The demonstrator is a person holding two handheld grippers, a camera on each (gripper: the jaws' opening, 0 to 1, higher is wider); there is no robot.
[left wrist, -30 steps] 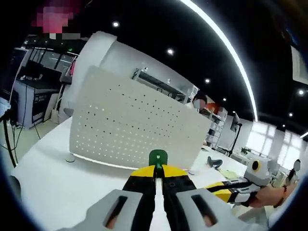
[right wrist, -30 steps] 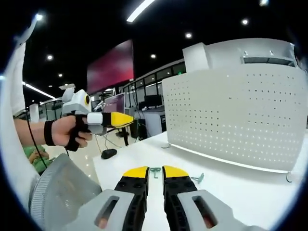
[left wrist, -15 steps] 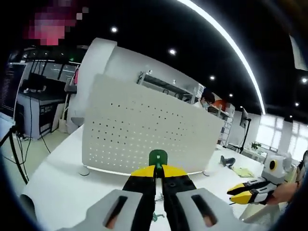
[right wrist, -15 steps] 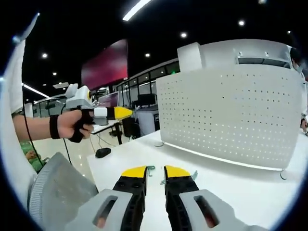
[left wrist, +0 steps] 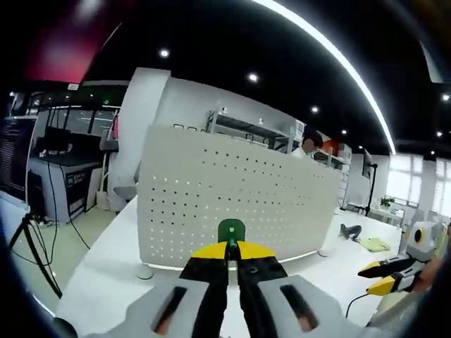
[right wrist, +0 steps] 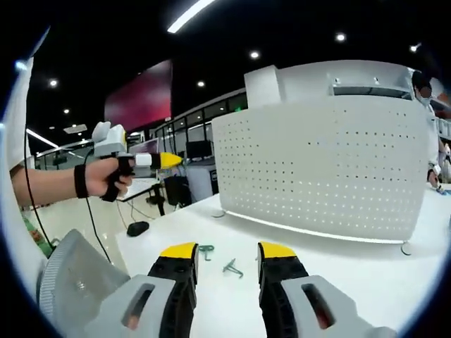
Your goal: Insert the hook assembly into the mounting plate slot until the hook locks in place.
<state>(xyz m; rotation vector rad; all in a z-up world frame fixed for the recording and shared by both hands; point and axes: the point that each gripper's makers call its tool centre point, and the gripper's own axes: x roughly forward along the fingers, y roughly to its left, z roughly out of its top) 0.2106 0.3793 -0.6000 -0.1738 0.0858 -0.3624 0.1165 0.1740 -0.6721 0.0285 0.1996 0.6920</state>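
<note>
While left tongs point(left wrist: 232, 255) pinch green hook point(left wrist: 231, 229) facing pegboard point(left wrist: 232, 204), right tongs point(right wrist: 225, 253) gape, empty

Green hook point(left wrist: 231, 230) pinched upright between my left fingers point(left wrist: 211, 255); white perforated mounting plate point(left wrist: 236, 204) stands upright on the worktop point(right wrist: 352, 271), two loose hooks point(right wrist: 230, 267) lying near it.

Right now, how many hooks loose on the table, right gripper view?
2 loose hooks: one by the right gripper's left jaw tip, one between its open jaws. The jaws may hide more. A third, green, sits clamped in the left gripper.
</note>
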